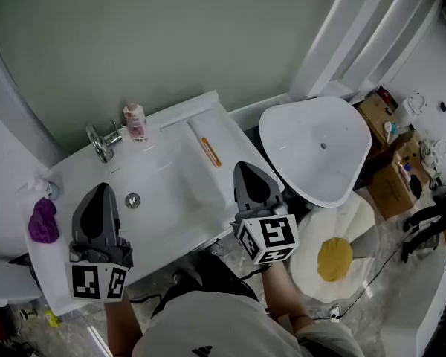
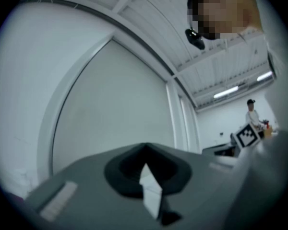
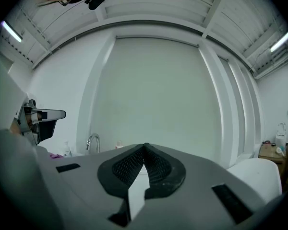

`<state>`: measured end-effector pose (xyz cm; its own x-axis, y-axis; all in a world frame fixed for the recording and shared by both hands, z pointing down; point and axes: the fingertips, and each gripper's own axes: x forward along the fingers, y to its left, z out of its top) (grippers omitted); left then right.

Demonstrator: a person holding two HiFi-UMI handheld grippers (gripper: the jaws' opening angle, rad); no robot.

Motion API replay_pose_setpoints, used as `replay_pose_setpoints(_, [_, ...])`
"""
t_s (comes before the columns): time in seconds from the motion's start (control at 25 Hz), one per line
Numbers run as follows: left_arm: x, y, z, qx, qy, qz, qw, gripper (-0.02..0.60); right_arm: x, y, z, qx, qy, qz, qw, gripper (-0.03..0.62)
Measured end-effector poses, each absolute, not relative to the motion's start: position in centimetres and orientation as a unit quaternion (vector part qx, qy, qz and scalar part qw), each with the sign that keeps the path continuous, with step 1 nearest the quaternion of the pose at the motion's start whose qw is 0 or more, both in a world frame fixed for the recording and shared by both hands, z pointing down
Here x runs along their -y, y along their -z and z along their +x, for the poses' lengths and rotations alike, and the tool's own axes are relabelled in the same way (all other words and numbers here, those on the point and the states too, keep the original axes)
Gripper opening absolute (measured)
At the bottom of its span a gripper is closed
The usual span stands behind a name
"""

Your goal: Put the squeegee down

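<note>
The task seems done: the thin orange thing I take for the squeegee (image 1: 210,152) lies on the sink (image 1: 180,122) ledge, at 11 o'clock from the right gripper (image 1: 247,168), and both it and the left gripper (image 1: 101,190) have fingers closed, holding nothing.

The sink (image 1: 201,111) and the toilet (image 1: 320,151) to its right look like smooth, glossy white ceramic. The tap (image 1: 102,141) at the far left is shiny chromed metal. The purple cloth (image 1: 43,222) at the near left looks soft and matt. The right gripper (image 3: 144,146) has a matt grey plastic shell and dark, finely ribbed pads (image 3: 158,169).
</note>
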<state>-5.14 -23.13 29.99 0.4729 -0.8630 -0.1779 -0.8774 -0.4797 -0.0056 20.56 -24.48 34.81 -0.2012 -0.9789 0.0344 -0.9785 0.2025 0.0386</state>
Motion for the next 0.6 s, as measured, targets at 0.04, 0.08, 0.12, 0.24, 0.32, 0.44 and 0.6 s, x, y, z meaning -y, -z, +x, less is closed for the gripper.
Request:
replay_pose_setpoints(0.04, [22.9,-29.9,-5.2,-0.506,-0.076,-0.858,0.049,0.007,24.0,-34.4,20.6,0.772,0.009,0.635,0.023,0.002])
replay_pose_setpoints(0.08, [22.7,-29.8,-5.3,-0.504,-0.077,-0.859,0.050,0.006,23.5,-33.9,20.6,0.769,0.014,0.639,0.020,0.002])
replay_pose_setpoints(0.12, [22.5,-29.7,-5.4,-0.502,-0.078,-0.860,0.051,0.006,23.1,-33.5,20.6,0.767,0.018,0.642,0.017,0.002])
replay_pose_setpoints(0.24, [21.9,-29.4,-5.7,-0.498,-0.082,-0.862,0.054,0.006,21.7,-32.6,20.5,0.762,0.026,0.647,0.007,0.002])
replay_pose_setpoints(0.32, [21.4,-29.2,-5.9,-0.495,-0.084,-0.863,0.057,0.006,20.9,-32.3,20.3,0.761,0.032,0.648,0.004,0.002])
replay_pose_setpoints(0.44, [20.8,-29.0,-6.1,-0.490,-0.085,-0.865,0.061,0.006,19.9,-31.9,19.8,0.760,0.038,0.648,0.002,0.002])
replay_pose_setpoints(0.6, [20.3,-28.9,-6.5,-0.487,-0.086,-0.867,0.061,0.008,19.2,-31.6,19.3,0.761,0.032,0.648,-0.008,0.002])
